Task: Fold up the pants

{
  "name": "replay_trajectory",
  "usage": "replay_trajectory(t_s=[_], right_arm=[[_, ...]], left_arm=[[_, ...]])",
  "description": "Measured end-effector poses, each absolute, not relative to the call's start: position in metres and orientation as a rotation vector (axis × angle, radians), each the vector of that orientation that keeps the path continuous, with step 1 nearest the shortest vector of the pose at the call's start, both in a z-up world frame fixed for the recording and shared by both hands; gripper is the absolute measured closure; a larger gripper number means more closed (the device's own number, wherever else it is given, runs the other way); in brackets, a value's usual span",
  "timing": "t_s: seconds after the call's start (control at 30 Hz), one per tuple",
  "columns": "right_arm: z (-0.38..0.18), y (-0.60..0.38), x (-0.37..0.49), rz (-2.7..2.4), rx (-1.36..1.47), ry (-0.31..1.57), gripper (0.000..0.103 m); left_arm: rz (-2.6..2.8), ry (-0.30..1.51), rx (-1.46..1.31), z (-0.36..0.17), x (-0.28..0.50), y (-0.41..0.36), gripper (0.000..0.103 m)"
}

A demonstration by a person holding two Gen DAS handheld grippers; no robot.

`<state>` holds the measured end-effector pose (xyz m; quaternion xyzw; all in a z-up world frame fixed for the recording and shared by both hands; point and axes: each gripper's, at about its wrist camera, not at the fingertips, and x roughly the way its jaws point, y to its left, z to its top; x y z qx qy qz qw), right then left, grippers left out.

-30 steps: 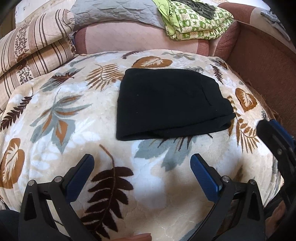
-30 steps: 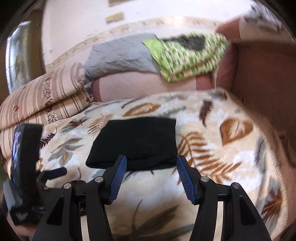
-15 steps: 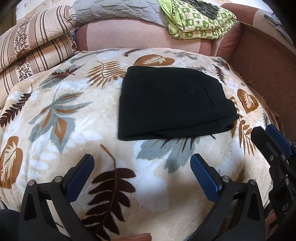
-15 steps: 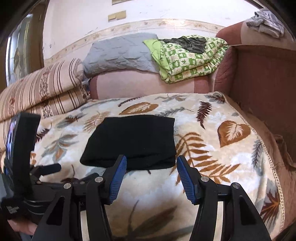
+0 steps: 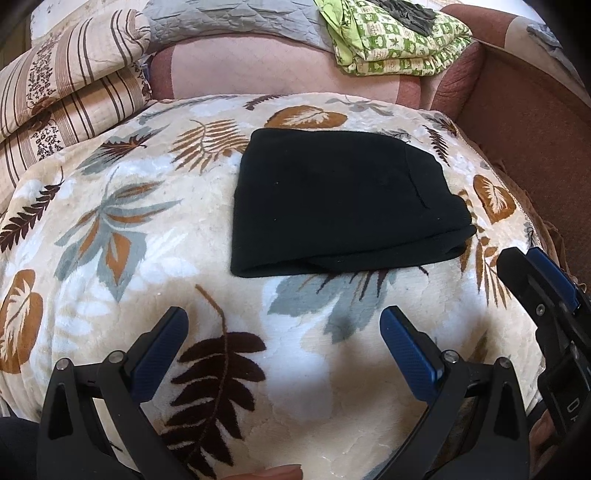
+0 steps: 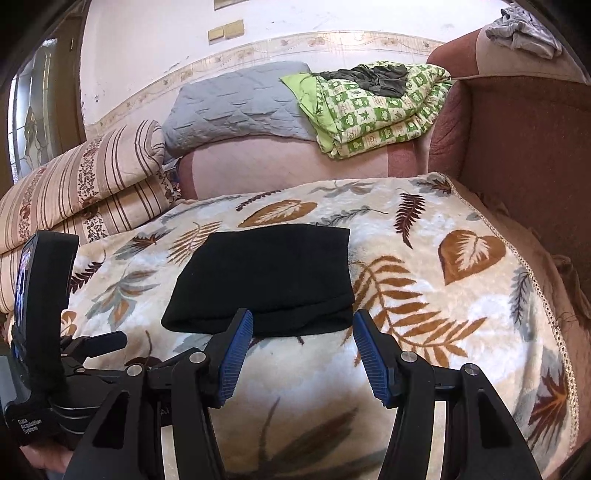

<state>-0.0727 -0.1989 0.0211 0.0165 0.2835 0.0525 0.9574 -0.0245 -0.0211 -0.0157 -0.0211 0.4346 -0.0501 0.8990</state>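
Two tools hang over a bed with nothing in them. The left tool [image 5: 284, 325] has its two blue fingers [image 5: 408, 354] spread wide apart above the leaf blanket [image 5: 110, 229]. The right tool [image 6: 303, 343] is spread apart too, and its blue fingers [image 6: 236, 354] sit just in front of the near edge of the pants. From the left wrist view, the right tool [image 5: 543, 284] shows at the right side, beside the blanket's edge.

The black pants [image 5: 332, 203] are folded into a small flat block. They lie on the blanket, a bit to the right of the middle and toward the back. The near edge looks thick and rounded, with layers stacked on each other. I think there is a seam or pocket line near the right end, but the cloth is so dark that it is hard to be sure. Neither tool touches the pants [image 6: 266, 277].

Behind the blanket is a pink and brown couch back [image 6: 280, 166]. A gray quilt [image 6: 240, 103] lies on top of it. Next to the quilt is a folded green checked blanket [image 6: 376, 114] with a dark cloth [image 6: 373, 79] on it. Striped pillows [image 6: 85, 184] are stacked at the left. A small gray cloth [image 6: 524, 29] sits on the couch arm at the far right.
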Motion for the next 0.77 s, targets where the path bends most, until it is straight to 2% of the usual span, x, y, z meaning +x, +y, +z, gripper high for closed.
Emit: replay_trajectory(t_s=[0.77], right_arm=[[0.0189, -0.198, -0.0717, 0.115, 0.018, 0.592, 0.045]], left_arm=[[-0.093, 0.873, -0.036, -0.0177, -0.0278, -0.022, 0.0]])
